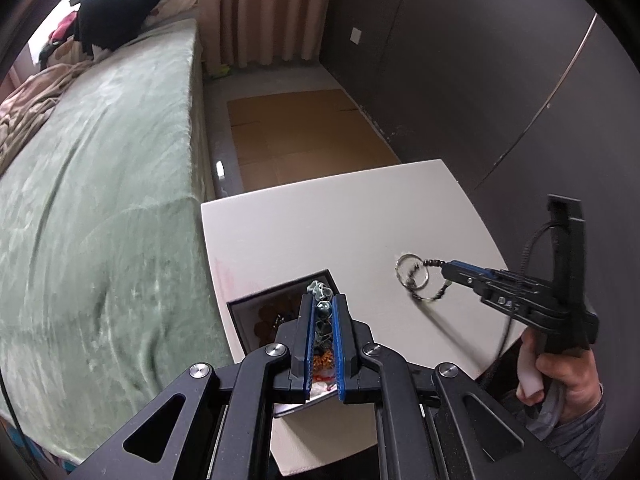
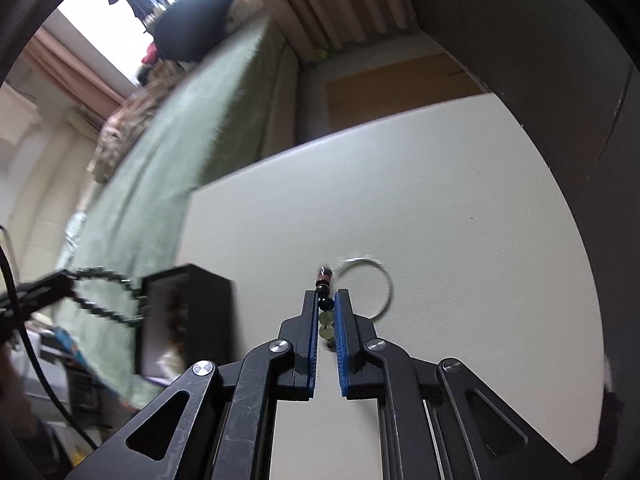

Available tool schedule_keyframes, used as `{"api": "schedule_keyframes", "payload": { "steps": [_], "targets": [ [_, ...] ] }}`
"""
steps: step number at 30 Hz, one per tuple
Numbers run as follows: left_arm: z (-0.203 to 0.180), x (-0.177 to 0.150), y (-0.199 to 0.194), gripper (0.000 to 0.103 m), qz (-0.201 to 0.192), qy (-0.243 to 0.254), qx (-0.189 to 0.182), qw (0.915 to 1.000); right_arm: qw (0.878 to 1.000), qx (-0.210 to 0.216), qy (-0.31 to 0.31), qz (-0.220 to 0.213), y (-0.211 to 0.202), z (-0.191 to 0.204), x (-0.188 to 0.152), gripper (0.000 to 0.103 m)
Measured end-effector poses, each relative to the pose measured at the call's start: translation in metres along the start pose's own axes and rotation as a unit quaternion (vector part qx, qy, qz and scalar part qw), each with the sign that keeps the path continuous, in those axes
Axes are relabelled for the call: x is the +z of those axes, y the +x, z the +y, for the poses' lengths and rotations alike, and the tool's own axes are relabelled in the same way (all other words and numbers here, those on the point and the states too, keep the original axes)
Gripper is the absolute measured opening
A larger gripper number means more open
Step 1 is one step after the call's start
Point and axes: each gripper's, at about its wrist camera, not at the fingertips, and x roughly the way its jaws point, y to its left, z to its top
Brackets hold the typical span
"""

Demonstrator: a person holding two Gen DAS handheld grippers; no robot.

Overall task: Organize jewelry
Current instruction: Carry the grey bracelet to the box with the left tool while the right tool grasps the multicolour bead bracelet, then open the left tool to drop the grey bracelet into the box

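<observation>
You are holding a dark bead bracelet [image 2: 106,294] tight in your left gripper [image 1: 323,312], right above the black jewelry box [image 1: 276,312] at the desk's [image 1: 320,220] near edge. Some pieces are already lying inside the box. Your right gripper [image 2: 326,312] is pinching a bead string [image 2: 325,306] with silver rings [image 1: 412,278], which are hanging just above the desk. Both pieces are still waiting to go in. Nothing is blocking the box. The green bed [image 1: 100,180] is sitting right beside the desk.
</observation>
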Motion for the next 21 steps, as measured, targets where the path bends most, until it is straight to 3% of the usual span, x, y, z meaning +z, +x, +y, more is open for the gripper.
{"api": "schedule_keyframes", "payload": {
  "steps": [13, 17, 19, 21],
  "targets": [
    [0.001, -0.019, 0.015, 0.008, 0.032, -0.005, -0.021, 0.9993, 0.998, 0.051, -0.026, -0.035, -0.021, 0.042, 0.000, 0.010],
    [0.009, -0.021, 0.034, 0.010, 0.065, -0.005, 0.009, 0.9979, 0.997, 0.056, -0.030, -0.032, -0.019, 0.046, -0.001, 0.010],
    [0.016, -0.023, 0.041, 0.017, 0.082, -0.011, 0.012, 0.9965, 0.997, 0.065, -0.031, -0.030, -0.018, 0.048, 0.000, 0.010],
    [0.025, -0.025, 0.039, 0.038, 0.077, -0.023, 0.019, 0.9966, 0.996, 0.075, -0.032, -0.031, -0.018, 0.050, -0.001, 0.010]
  ]
}}
